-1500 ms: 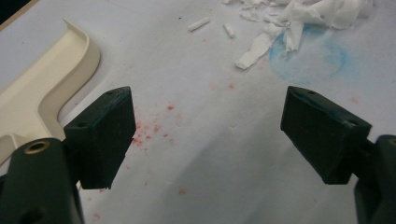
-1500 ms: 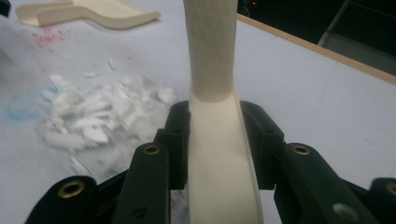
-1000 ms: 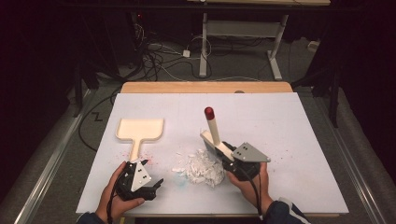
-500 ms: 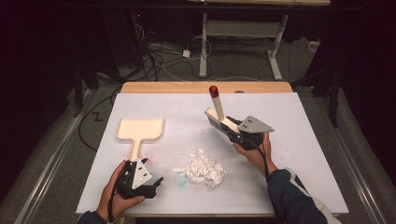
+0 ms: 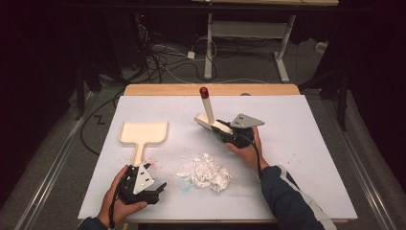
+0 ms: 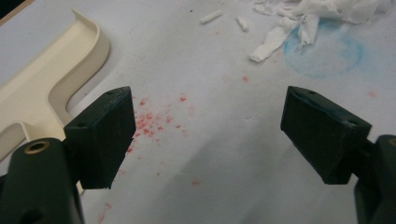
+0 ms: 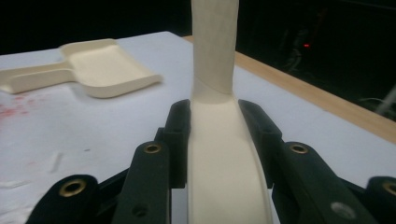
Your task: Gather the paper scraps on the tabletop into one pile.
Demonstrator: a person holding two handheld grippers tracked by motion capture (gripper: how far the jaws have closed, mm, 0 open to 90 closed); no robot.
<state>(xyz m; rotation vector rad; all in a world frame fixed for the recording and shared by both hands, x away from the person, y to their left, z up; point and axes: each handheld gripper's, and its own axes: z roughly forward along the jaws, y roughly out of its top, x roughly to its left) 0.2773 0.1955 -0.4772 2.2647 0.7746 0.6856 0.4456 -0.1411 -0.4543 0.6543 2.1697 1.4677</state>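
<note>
My right gripper is shut on a cream brush whose handle rises tilted and ends in a red cap. It hovers past the table's middle, beyond a pile of white paper scraps. In the right gripper view both jaws press the brush at its base, with the cream dustpan farther off to the left. The dustpan lies flat at the left, handle toward me. My left gripper rests near the front edge, open with nothing between its jaws, between dustpan and scraps.
A white sheet covers the table, and a wooden strip shows along the far edge. Red specks and a faint blue smear mark the sheet near the left gripper. Cables lie on the floor behind the table.
My right gripper carried the brush from beside the scrap pile away toward the table's far side. The left gripper and dustpan stayed put.
</note>
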